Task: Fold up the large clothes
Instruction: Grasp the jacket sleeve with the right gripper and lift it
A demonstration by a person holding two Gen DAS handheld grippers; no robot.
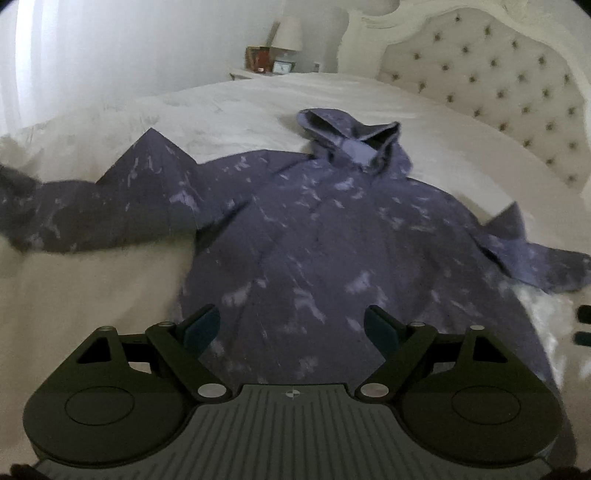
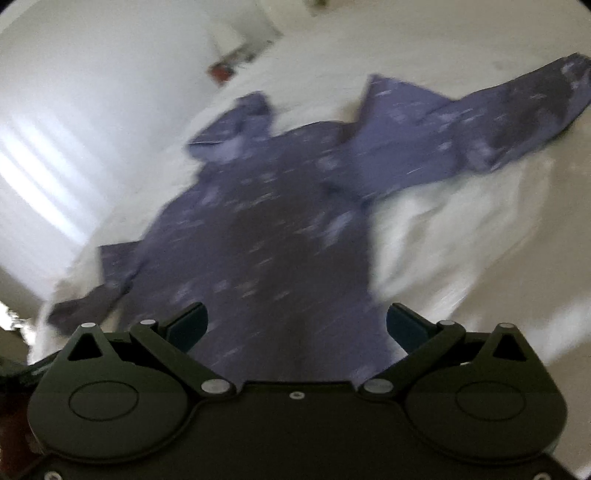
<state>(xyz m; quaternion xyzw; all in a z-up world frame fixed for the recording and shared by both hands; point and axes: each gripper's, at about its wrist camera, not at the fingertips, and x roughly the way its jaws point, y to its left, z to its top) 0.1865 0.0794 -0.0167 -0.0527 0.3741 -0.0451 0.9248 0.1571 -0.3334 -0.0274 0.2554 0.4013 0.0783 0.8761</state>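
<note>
A purple hooded jacket (image 1: 314, 236) with pale blotches lies spread flat on a white bed (image 1: 240, 99), hood (image 1: 354, 136) toward the headboard, both sleeves out to the sides. My left gripper (image 1: 291, 326) hovers over the jacket's lower hem, open, with nothing between its fingers. In the right wrist view the same jacket (image 2: 273, 229) appears tilted and blurred, one sleeve (image 2: 498, 118) reaching to the upper right. My right gripper (image 2: 297, 325) is also open above the hem, empty. The right gripper's fingertips (image 1: 583, 325) peek in at the right edge of the left wrist view.
A tufted white headboard (image 1: 491, 85) stands at the back right. A nightstand (image 1: 255, 72) with a lamp (image 1: 288, 35) and small items is behind the bed's far corner. White bedding (image 2: 443, 236) surrounds the jacket on all sides.
</note>
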